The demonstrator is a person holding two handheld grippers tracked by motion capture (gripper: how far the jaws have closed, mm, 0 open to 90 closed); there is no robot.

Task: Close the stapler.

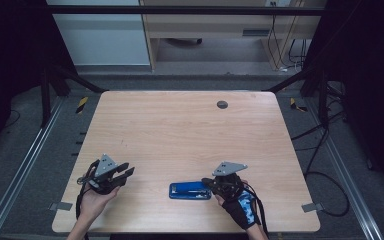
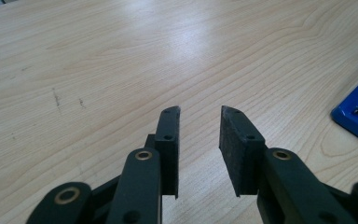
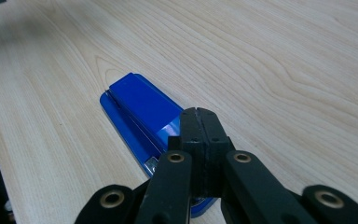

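Note:
A blue stapler (image 1: 190,190) lies flat near the table's front edge, a little right of centre. My right gripper (image 1: 206,183) hovers over its right end, jaws pressed together with nothing between them. In the right gripper view the shut gripper (image 3: 196,111) sits above the near end of the stapler (image 3: 142,109), which runs away to the upper left. My left gripper (image 1: 128,172) is open at the front left, about a hand's width left of the stapler. In the left gripper view its gripper (image 2: 199,112) frames bare wood, with a corner of the stapler (image 2: 356,112) at the right edge.
The wooden table (image 1: 180,130) has a dark round grommet (image 1: 222,104) near its back edge. Metal rails run along both sides on the floor. Cables (image 1: 320,150) trail on the floor to the right. A cabinet stands beyond the table.

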